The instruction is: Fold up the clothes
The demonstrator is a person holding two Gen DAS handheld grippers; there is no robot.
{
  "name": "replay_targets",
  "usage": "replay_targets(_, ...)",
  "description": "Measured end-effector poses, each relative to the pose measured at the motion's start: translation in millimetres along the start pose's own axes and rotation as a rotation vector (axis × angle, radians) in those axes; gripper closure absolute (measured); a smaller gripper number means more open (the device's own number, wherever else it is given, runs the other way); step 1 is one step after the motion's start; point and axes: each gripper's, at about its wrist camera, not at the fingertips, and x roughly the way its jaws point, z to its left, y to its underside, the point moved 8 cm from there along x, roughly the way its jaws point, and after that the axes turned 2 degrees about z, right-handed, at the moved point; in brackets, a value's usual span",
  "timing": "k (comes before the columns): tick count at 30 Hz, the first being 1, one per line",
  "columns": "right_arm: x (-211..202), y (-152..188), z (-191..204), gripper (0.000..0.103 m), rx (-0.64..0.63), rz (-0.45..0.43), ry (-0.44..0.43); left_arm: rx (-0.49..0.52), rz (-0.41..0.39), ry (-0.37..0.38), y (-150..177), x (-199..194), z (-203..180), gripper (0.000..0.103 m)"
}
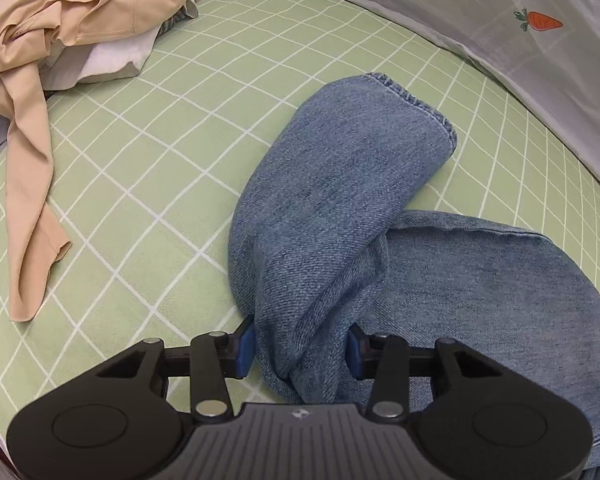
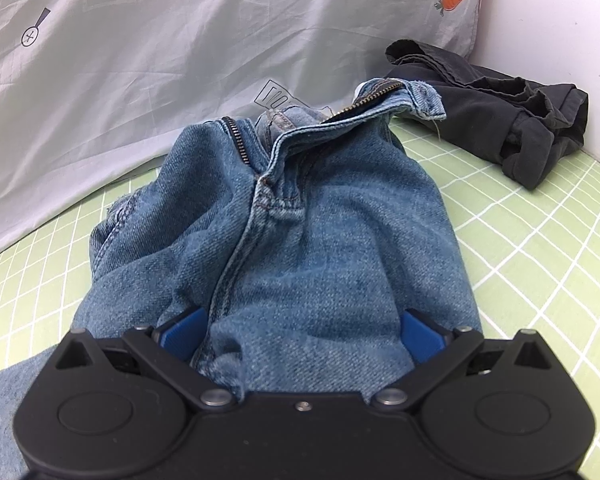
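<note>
Left tongs (image 1: 300, 350) are clamped on a jeans (image 1: 340, 184) leg, with its hem straight ahead. Right tongs (image 2: 300, 334) grip bunched denim below the open zipper (image 2: 374, 98), and dark pants (image 2: 500, 108) lie ahead-right.

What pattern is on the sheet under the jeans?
Light green sheet with a white grid of lines, clearest in the left wrist view.

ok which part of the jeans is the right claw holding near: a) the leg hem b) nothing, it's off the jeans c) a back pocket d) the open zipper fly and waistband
d: in the right wrist view the right claw has denim of the jeans bunched between its blue pads, and the open zipper and waistband lie just ahead of it.
</note>
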Motion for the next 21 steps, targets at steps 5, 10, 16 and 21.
replay_targets(5, 8, -5, 8, 0.000, 0.012, -0.028, 0.028, 0.058, -0.040, -0.028, -26, 12, -22, 0.063)
replay_targets(10, 20, -15, 15, 0.000, 0.027, -0.054, 0.049, 0.123, -0.091, 0.024, -76, 34, -65, 0.065)
replay_targets(16, 32, -26, 20, 0.000, 0.036, -0.066, 0.065, 0.126, -0.122, 0.127, -133, 51, -120, 0.078)
replay_targets(21, 24, -25, 22, 0.000, -0.001, -0.067, 0.112, 0.096, -0.152, 0.141, -127, 31, -100, 0.087)
